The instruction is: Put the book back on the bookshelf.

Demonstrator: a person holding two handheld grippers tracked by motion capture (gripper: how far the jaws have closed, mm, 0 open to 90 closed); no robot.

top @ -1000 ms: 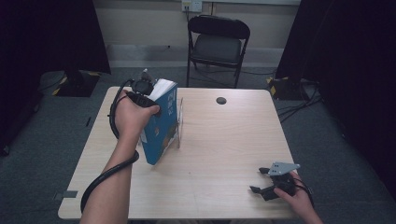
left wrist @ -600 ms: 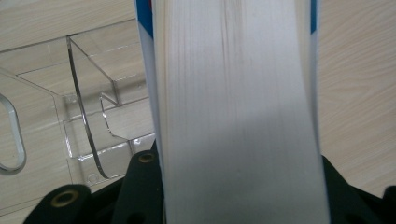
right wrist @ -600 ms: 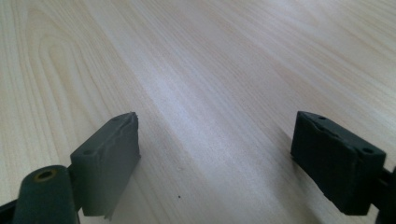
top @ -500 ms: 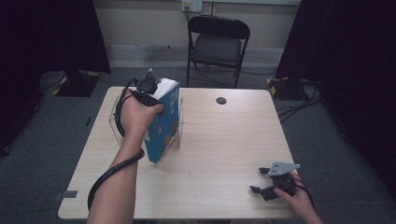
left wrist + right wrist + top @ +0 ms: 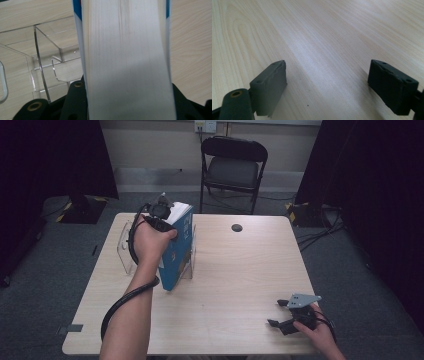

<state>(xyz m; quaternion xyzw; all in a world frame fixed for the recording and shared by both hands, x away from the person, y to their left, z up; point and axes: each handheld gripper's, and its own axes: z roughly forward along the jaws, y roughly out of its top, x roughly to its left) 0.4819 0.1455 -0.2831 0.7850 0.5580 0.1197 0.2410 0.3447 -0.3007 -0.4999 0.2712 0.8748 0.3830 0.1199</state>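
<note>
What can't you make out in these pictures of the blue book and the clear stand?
- Book cover text: too small in the high view.
- Book's lower end, and whether it rests in the clear stand: hidden by the hand and the book itself in the high view, cut off in the left gripper view.
- Left gripper pads: covered by the page block.
</note>
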